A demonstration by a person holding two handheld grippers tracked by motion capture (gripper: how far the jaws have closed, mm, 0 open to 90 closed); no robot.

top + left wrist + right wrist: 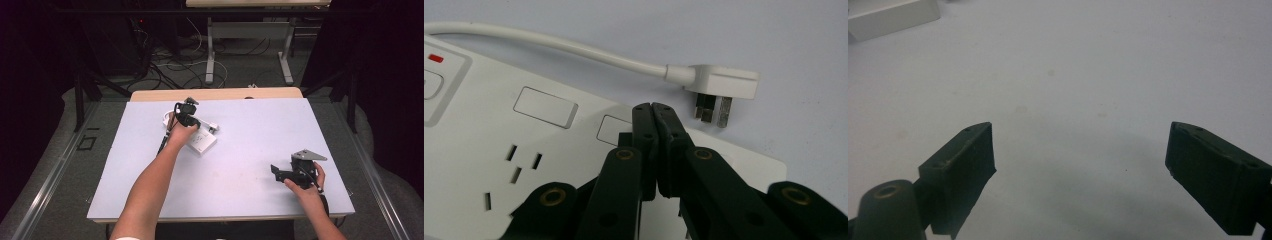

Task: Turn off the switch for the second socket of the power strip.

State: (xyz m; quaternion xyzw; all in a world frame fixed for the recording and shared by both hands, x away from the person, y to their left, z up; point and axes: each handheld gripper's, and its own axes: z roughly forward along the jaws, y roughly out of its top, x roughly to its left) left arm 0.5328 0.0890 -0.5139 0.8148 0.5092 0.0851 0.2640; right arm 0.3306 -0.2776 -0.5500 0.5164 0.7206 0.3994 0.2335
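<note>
Two grippers work over a pale blue-grey table [250, 150] whose far edge shows a strip of bare wood. No brand or readable writing shows on the white power strip [499, 150]; its face carries a red indicator mark [435, 58] beside a switch at one end, blank rectangular covers and sets of socket slots. It lies toward the far left part of the table, and its short white cord [574, 50] curves across the surface to a flat white plug [724, 85] whose metal pins lie free on the table just beside the strip. The left gripper [654, 112] hovers over the strip's face with its jaws pressed together and nothing between them; whether the tips touch the plastic cannot be told. The right gripper [1080, 170] sits near the near right corner, well apart from the strip, jaws spread wide over bare table. Beyond the far edge, tangled cables [170, 65] and desk legs [210, 55] stand on the floor.
</note>
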